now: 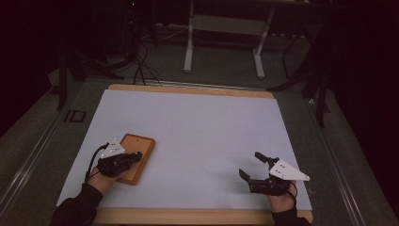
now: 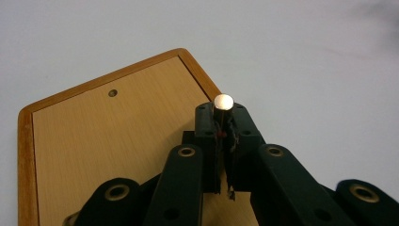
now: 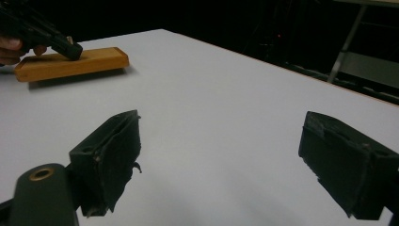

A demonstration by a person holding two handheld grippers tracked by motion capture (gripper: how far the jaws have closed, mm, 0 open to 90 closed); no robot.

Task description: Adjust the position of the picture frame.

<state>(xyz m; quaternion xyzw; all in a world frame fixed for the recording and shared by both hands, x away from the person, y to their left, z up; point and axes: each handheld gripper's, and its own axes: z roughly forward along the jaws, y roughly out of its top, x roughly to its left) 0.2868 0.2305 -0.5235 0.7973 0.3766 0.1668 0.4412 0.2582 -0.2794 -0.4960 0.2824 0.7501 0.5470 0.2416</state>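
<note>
While over the wooden board [image 2: 108, 136], left gripper [image 2: 223, 123] fingers pinch a metal pin [image 2: 223, 101].

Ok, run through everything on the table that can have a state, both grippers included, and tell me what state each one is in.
Left gripper: shut on a small metal pin, over the board.
Metal pin: upright between the jaws, round tip showing.
Wooden board: flat on the table, small hole near its far edge.
Right gripper: open, holding nothing, over bare tabletop.
</note>
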